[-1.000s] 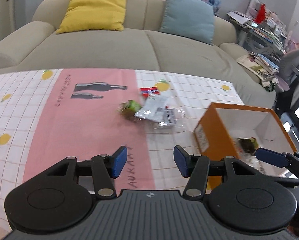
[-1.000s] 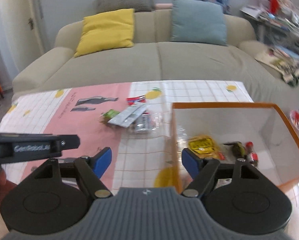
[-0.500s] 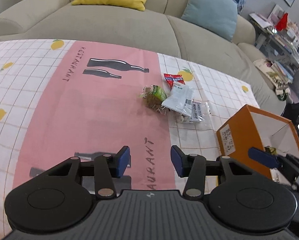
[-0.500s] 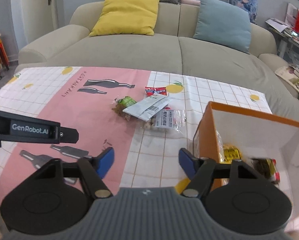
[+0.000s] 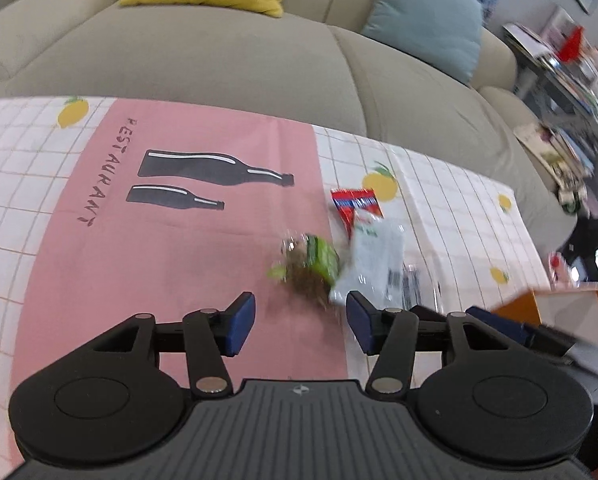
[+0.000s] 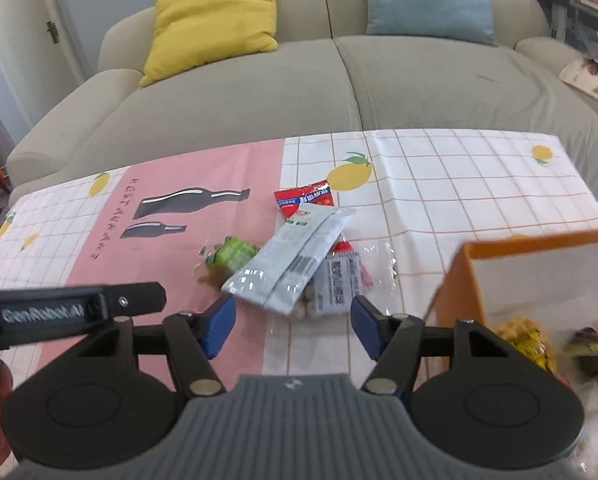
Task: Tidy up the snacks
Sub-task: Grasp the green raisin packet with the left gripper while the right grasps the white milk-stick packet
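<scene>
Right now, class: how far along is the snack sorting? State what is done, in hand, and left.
Done: a yellow packet and a dark packet lie in the orange box. In hand: nothing; the left gripper and right gripper are both open and empty. Left: the red, white, green and clear packets on the tablecloth.

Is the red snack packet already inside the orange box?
No, the red snack packet lies on the tablecloth, well apart from the orange box.

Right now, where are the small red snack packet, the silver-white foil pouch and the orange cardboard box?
Small red snack packet (image 6: 303,201), right wrist view, packet's middle.
Silver-white foil pouch (image 6: 289,264), right wrist view, middle.
Orange cardboard box (image 6: 457,280), right wrist view, left outer wall.
</scene>
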`<state>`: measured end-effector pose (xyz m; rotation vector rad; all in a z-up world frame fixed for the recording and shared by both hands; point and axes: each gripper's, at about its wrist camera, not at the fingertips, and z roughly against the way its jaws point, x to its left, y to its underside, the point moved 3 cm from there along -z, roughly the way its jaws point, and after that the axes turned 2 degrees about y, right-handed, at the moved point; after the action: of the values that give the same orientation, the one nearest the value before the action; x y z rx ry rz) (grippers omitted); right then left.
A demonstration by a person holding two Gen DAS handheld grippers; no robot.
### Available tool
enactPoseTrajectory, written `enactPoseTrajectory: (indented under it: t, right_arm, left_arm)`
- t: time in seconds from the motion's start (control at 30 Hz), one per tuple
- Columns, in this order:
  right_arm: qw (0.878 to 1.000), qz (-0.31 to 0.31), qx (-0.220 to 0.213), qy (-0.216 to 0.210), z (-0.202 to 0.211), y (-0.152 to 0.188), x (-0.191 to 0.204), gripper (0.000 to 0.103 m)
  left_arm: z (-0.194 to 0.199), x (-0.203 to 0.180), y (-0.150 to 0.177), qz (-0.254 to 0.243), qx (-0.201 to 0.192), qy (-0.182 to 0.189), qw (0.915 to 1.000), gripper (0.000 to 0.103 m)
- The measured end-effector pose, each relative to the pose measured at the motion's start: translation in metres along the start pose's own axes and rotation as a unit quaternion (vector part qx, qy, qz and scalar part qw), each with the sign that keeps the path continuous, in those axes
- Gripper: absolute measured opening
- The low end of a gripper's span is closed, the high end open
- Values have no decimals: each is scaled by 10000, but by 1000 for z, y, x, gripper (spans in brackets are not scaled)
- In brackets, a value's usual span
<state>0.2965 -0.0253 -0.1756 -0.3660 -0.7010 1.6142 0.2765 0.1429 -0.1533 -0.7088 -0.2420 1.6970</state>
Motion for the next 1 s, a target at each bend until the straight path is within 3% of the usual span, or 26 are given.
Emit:
enactPoseTrajectory:
  t: [0.17, 0.37, 0.57, 0.63, 0.67, 0.73, 0.8, 1.0]
  right_arm:
    - [9998, -29, 99, 187, -37, -23, -3, 72]
    - [9983, -197, 409, 362, -81, -42, -12, 73]
    - [9970, -376, 557, 393, -107, -45, -21, 74]
    - [9969, -507, 585, 173, -110, -43, -25, 68]
    - [9962, -612, 626, 14, -112, -42, -26, 60]
    - [9959, -667, 603, -19, -112, -40, -26, 56]
    - [9959, -623, 635, -141, -110, -36, -24, 42]
    - [9953, -508, 715, -409, -91, -11, -12, 37]
  left_arm:
    - [-34, 10, -20, 402, 225, 3, 9989, 62]
    - [-73, 18, -35, 1000, 485, 159, 9937, 64]
    - [-94, 20, -32, 1044, 720, 76, 9919, 64]
    - [-95, 19, -32, 1026, 737, 98, 9919, 63]
    - [-94, 17, -31, 953, 722, 119, 9928, 59]
    - [-93, 13, -29, 777, 737, 161, 9941, 54]
    - [-90, 10, -27, 713, 790, 165, 9942, 50]
    - [-69, 14, -4, 691, 834, -10, 9941, 46]
